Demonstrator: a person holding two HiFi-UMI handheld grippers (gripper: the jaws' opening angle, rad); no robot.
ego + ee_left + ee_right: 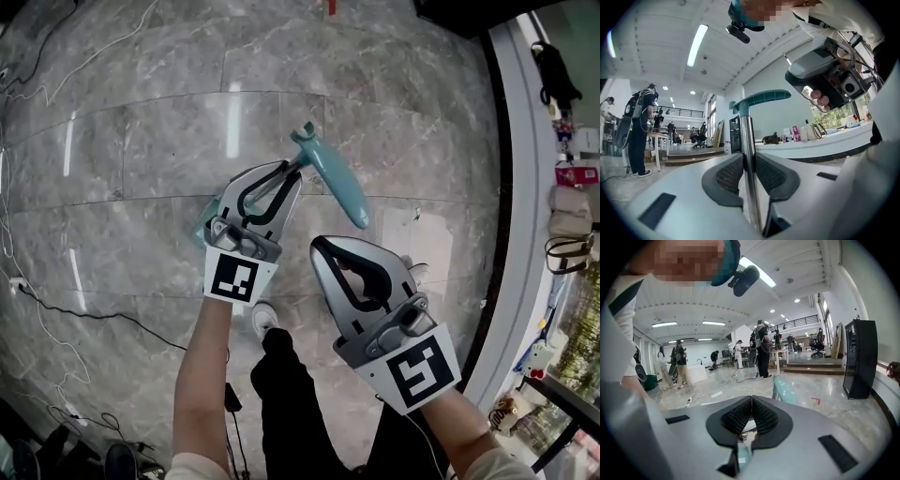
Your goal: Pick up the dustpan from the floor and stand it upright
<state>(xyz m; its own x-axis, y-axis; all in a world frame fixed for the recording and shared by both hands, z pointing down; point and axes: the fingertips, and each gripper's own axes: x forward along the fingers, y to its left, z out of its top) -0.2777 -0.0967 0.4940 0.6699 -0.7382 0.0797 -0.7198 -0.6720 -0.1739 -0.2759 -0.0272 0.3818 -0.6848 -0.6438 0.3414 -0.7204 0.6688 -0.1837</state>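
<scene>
The dustpan has a steel pole (747,140) topped by a teal handle (333,175) (761,98). It stands nearly upright over the marble floor. A bit of its teal pan (203,232) shows beside my left gripper. The left gripper (284,172) (749,159) is shut on the pole below the handle. To the right of the pole, my right gripper (325,247) (751,400) is shut with nothing between its pads. It also appears in the left gripper view as the right gripper (825,75). A teal part of the dustpan (783,391) rises just beyond the right jaws.
Cables (66,314) trail over the floor at the left. A curved white counter (522,187) with bags (570,211) runs along the right. My shoe (265,319) is under the grippers. A black cabinet (860,357) stands nearby, and several people (762,350) stand farther off.
</scene>
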